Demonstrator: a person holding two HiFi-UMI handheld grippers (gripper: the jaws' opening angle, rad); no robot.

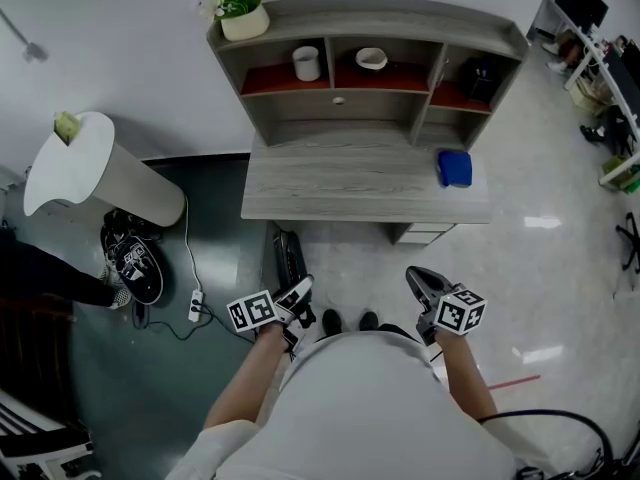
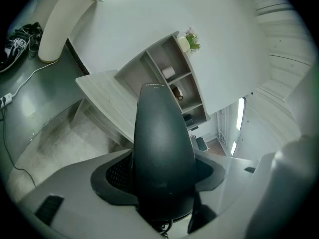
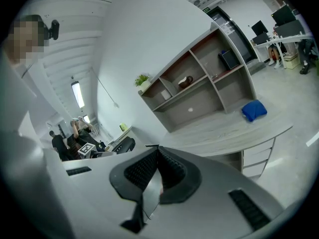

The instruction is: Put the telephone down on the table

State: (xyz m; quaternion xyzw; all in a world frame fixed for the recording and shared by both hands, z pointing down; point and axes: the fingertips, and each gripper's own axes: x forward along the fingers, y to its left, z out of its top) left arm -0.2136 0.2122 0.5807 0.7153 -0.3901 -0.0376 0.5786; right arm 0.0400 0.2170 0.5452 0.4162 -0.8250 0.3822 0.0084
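Carry step: our left gripper (image 1: pixel 297 303) has its jaws clamped on the phone (image 2: pixel 162 143), which sticks out ahead of them. Right gripper (image 3: pixel 157 169) is clenched on nothing. The desk (image 1: pixel 350 183) is ahead of both, well apart. Next we need to reach over it, lower and let go. The phone's rear end is buried in the jaws, and we can't tell if there's a cord.

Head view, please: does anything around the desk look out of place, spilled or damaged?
Nothing spilled or broken. Sneakers lie loose on the dark floor left of the desk, beside a trailing power strip, and a blue cloth sits crumpled on the desk's right end.
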